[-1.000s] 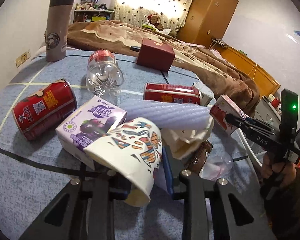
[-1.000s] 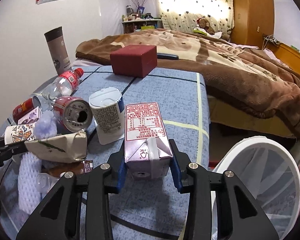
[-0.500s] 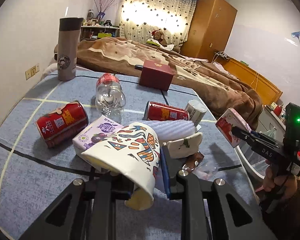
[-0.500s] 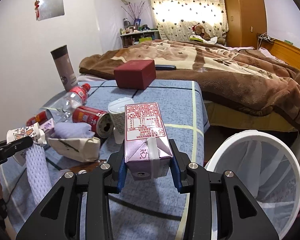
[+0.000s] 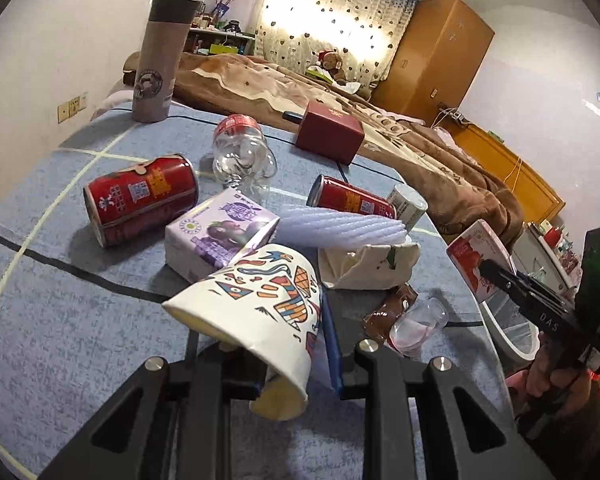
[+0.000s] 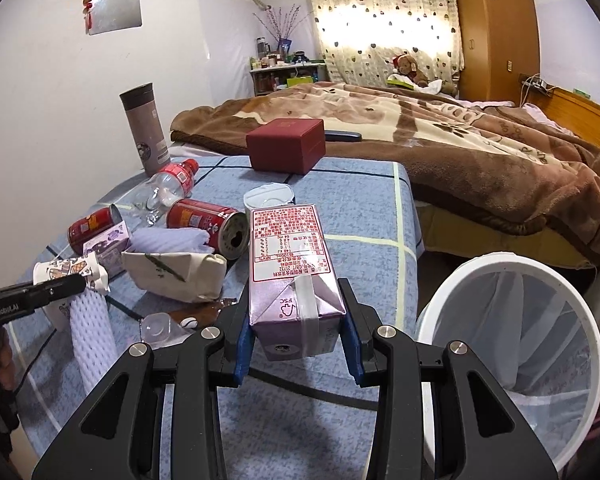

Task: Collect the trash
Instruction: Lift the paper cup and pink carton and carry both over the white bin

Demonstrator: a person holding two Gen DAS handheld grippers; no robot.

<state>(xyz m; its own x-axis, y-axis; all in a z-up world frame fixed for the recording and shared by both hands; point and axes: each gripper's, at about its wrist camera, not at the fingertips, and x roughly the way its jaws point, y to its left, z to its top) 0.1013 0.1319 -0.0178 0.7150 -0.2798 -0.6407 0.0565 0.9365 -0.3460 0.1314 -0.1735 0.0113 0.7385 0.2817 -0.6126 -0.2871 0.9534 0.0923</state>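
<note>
Purple-and-red milk carton and patterned paper cup: we are carrying both, lifted clear of the littered blue tablecloth.
Right gripper is pinching the carton beside the white lined bin; left gripper is squeezing the cup flat.

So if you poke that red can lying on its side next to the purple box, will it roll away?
Probably. The red can lies on its round side, so a poke across it would likely roll it. Its opened top, seen from the right wrist, suggests it is empty and light. The purple box might stop it.

cans, bottle on table — bin right, bed behind
</note>
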